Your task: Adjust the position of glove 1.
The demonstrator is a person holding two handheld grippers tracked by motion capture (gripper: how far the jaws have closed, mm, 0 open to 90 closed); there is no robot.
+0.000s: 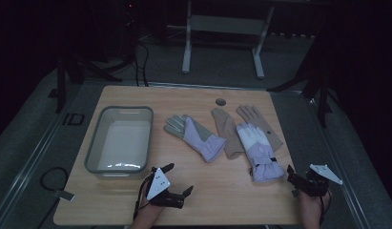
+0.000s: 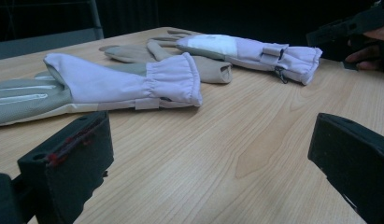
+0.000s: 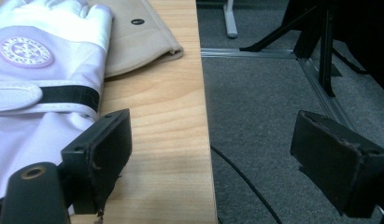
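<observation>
Lilac and white, the ski glove nearest our right gripper lies at the table's right edge with its long axis running away from us, cuff toward us and fingers pointing to the far side. That cuff sits just beside the right gripper, toward the table's middle, so we judge the right hand the nearer one for it. Our left gripper hovers low at the near edge beside the grey tub, with the second lilac glove lying slantwise ahead of it, cuff toward the table's middle.

Both pairs of jaws stand wide apart and hold nothing.

The right gripper view shows the round badge and black strap on the glove, and a tan glove tucked under it. The left gripper view shows the cuffs' gathered hems, and the wooden table bare between its jaws.
</observation>
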